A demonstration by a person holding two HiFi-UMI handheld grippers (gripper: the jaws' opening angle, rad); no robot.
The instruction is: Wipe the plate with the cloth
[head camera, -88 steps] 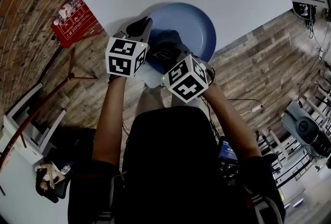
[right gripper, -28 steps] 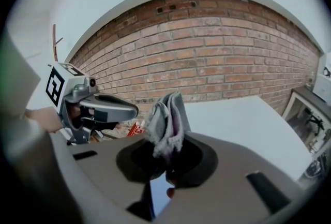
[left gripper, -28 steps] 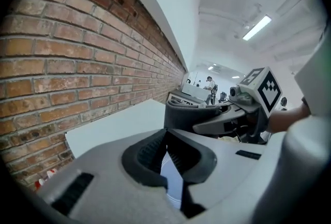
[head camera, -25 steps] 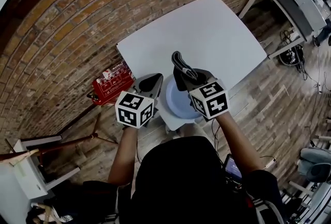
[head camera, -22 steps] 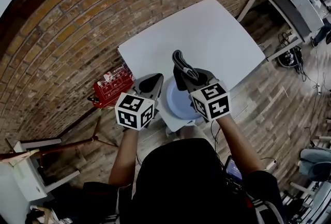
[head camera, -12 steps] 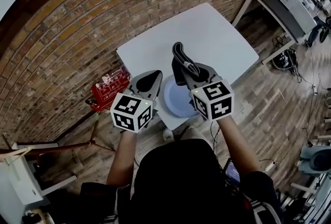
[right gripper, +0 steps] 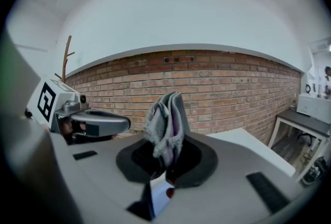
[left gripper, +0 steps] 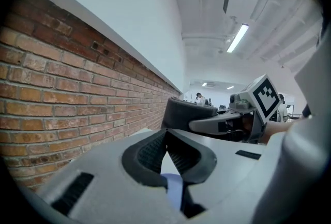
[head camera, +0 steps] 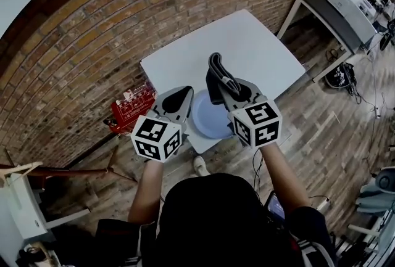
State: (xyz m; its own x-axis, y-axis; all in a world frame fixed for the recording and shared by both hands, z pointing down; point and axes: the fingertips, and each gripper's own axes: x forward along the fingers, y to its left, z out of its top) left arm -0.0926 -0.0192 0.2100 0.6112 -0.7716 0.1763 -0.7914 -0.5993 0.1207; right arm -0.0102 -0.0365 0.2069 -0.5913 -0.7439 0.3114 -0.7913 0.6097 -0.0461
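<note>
My right gripper (head camera: 224, 89) pinches the cloth (head camera: 215, 71). My left gripper (head camera: 176, 98) is closed on nothing. The plate (head camera: 208, 118) lies below, between them.

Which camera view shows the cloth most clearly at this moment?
The right gripper view: the grey cloth stands up folded, close to the camera, pinched between the jaws of the right tool. The head view shows only a small dark fold above that tool. The left gripper view shows a dark lump from the side.
</note>
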